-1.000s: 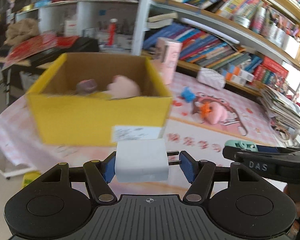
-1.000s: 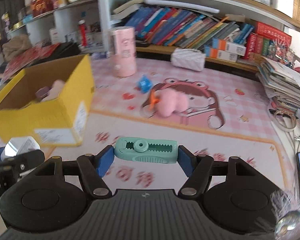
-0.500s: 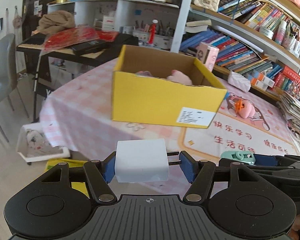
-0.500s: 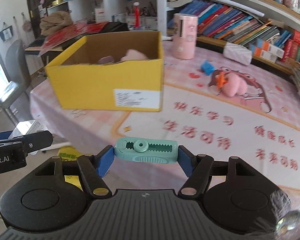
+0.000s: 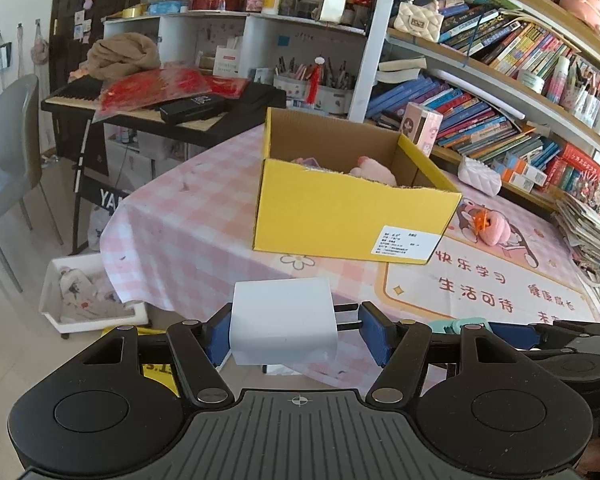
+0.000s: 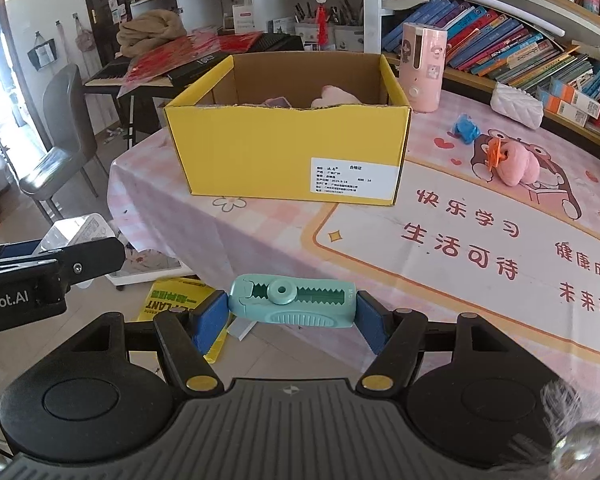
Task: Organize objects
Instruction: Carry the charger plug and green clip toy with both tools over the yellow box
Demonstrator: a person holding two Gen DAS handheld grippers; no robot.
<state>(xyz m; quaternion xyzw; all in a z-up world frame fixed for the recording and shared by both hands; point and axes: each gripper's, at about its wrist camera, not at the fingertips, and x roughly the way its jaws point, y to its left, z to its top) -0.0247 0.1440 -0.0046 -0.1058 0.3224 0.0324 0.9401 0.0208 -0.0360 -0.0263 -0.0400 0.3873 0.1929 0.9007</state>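
My left gripper (image 5: 296, 330) is shut on a white plug adapter (image 5: 282, 326), its two prongs pointing at the right pad. My right gripper (image 6: 292, 312) is shut on a teal toothed clip (image 6: 294, 300) held crosswise between the blue pads. Both hang off the near-left edge of the table, short of the yellow cardboard box (image 5: 340, 216) (image 6: 284, 152). The box is open on top and holds a pink soft item (image 6: 334, 98) and a purple item (image 6: 276, 101). The left gripper shows at the left of the right wrist view (image 6: 60, 256), with the adapter in it.
A pink plush with an orange clip (image 6: 514, 162), a blue toy (image 6: 466, 128), a pink cylinder (image 6: 422, 66) and a white pouch (image 6: 516, 104) lie on the pink tablecloth (image 6: 440, 240). Bookshelves run behind. A chair (image 6: 64, 148), keyboard stand and floor bin (image 5: 84, 300) stand to the left.
Both grippers have pulled back from the box, which now looks smaller and farther; the table edge and floor have come into view. The adapter and clip stay gripped.
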